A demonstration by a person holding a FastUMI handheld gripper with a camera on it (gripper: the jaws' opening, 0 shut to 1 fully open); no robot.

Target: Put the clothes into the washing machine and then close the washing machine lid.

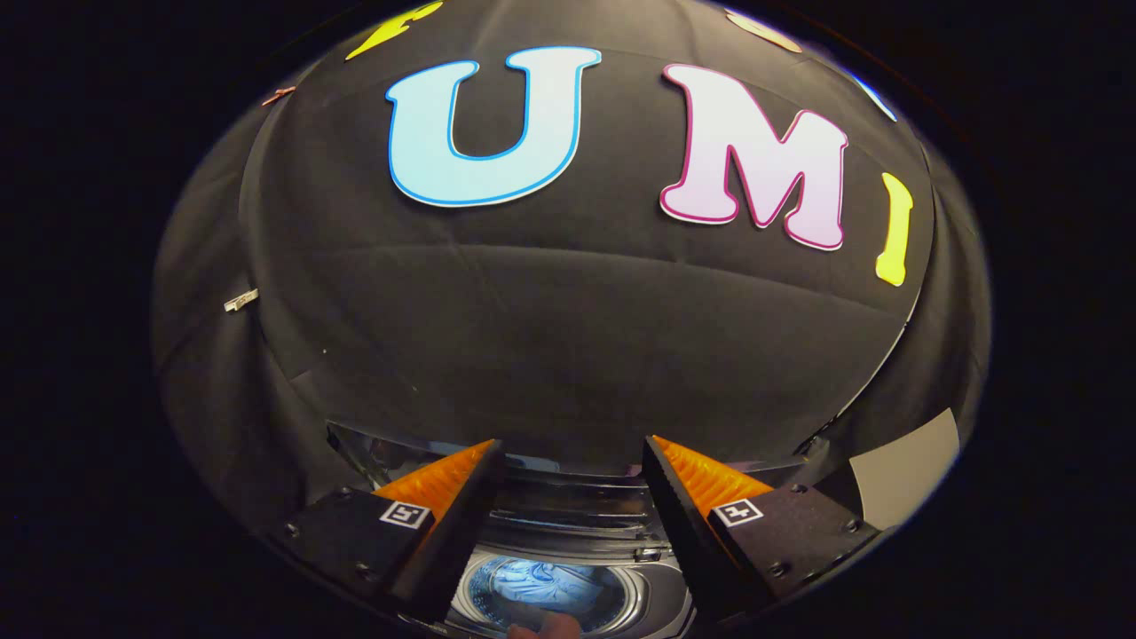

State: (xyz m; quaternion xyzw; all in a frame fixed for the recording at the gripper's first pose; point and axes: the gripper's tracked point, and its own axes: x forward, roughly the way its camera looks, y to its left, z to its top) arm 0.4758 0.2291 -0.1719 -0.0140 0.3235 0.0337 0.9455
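Note:
My gripper (573,453) is open, with nothing between its fingers, and it points at the booth's black cloth wall. Below and between the fingers sits the washing machine (657,596), seen from above. Its round drum opening (543,593) shows a pale blue cloth (541,581) lying inside. The raised lid (568,463) stands at the back of the machine, just beyond the fingertips, its glossy edge showing between them. A person's fingertip (543,627) shows at the front rim of the drum.
The black cloth wall (568,328) rises close behind the machine. A pale grey panel (905,475) stands to the right of the right finger. A small white clip (240,301) hangs on the cloth at the left.

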